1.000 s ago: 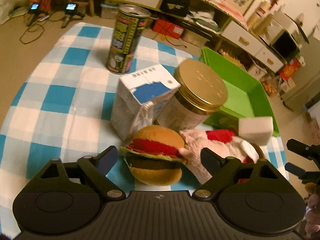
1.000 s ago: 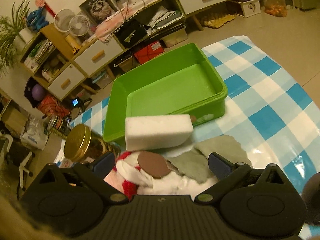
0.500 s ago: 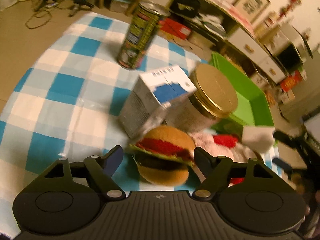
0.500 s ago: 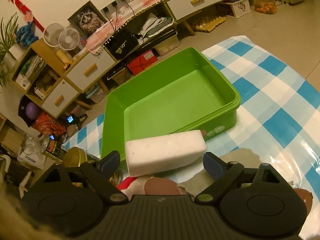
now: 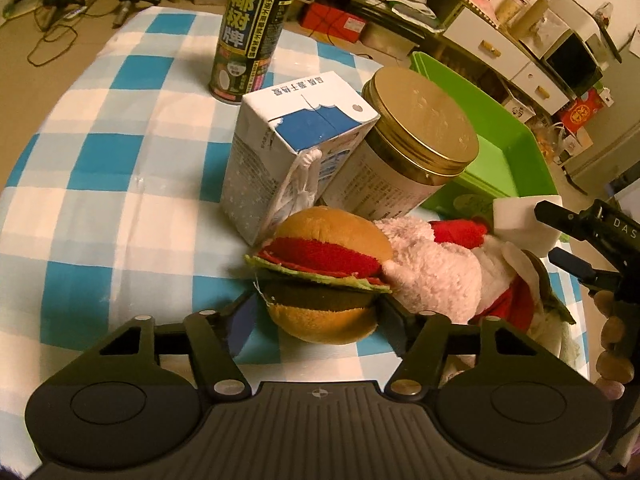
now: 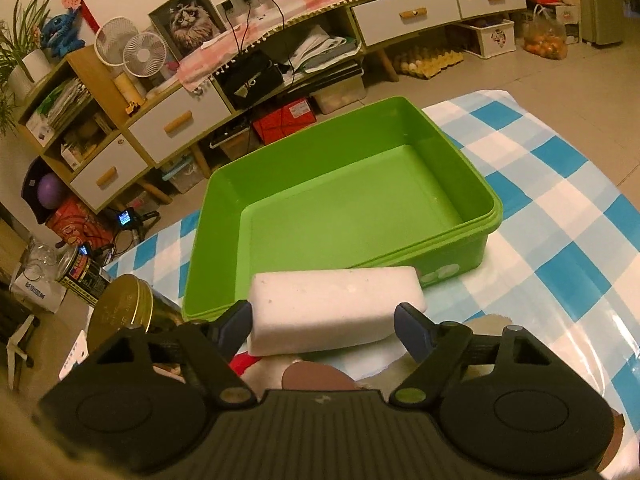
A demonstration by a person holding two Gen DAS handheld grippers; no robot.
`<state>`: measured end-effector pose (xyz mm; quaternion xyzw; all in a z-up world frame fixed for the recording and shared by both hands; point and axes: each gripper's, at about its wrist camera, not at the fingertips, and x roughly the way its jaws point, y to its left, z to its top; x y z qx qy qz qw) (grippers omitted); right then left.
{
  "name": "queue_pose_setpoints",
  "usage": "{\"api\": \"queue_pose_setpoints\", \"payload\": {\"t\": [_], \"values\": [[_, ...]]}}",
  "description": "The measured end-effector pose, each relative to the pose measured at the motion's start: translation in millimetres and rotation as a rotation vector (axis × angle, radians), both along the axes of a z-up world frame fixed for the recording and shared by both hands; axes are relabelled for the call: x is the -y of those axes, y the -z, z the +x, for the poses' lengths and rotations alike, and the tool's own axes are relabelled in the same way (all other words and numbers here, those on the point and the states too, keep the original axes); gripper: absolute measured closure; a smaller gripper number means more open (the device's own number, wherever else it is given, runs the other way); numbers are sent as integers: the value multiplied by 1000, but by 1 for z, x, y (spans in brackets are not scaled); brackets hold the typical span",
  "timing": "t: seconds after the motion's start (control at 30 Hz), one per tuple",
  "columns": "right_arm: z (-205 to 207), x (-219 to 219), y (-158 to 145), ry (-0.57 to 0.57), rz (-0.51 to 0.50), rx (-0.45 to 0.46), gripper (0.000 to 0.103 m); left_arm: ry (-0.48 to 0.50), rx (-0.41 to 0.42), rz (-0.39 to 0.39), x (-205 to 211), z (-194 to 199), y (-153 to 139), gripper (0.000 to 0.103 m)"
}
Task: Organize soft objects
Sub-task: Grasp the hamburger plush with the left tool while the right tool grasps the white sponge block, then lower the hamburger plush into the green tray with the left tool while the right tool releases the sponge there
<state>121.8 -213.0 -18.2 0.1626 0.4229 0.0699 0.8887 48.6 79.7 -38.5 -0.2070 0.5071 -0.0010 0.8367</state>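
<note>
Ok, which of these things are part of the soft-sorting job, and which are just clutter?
Job: plush burger, Santa plush, white sponge, green bin.

Clutter: drink can, milk carton, gold-lidded jar.

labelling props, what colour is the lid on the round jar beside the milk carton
Gold, a metallic screw lid on the jar; the left wrist view shows it best.

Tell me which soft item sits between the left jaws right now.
The plush burger. It sits between the left gripper jaws, while the pink-and-red stuffed toy lies beside it to the right and the white sponge is at the right gripper.
</note>
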Motion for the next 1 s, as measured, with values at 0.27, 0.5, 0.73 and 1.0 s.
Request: {"api": "queue_pose_setpoints", "payload": {"t": [0.27, 0.5, 0.73, 1.0], "values": [[-3, 7, -5, -9, 48, -11, 82, 21, 26, 37, 4, -4, -9, 56], [-9, 21, -8, -9, 100, -15, 95, 7, 56, 31, -4, -11, -20, 57], [-12, 37, -11, 14, 156, -24, 103, 7, 103, 19, -6, -19, -35, 57], [-18, 49, -19, 26, 182, -5, 103, 28, 178, -9, 0, -23, -53, 57]]}}
